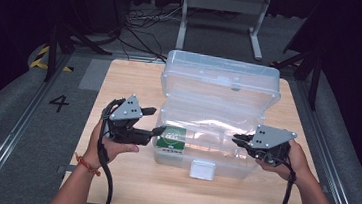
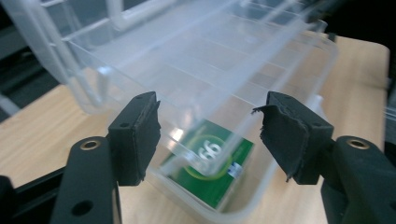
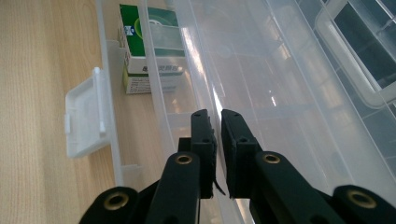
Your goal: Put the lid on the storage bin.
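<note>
A clear plastic storage box (image 1: 223, 167) stands on the wooden table with its lid (image 1: 221, 81) raised. A green-and-white carton (image 1: 172, 139) (image 2: 212, 175) (image 3: 149, 42) lies inside at the box's left end. A clear inner tray (image 2: 201, 70) (image 3: 261, 70) sits tilted above the carton. My right gripper (image 1: 235, 138) (image 3: 217, 116) is at the box's right end, its jaws shut on the tray's thin rim. My left gripper (image 1: 157, 120) (image 2: 208, 135) hovers at the left end, jaws open, with the tray's end just beyond its pads and untouched.
A white latch (image 1: 201, 169) (image 3: 86, 121) hangs from the box's front wall. Bare wood (image 1: 135, 85) lies left of the box and in front of it. Grey floor, rails and a metal stand (image 1: 223, 5) surround the table.
</note>
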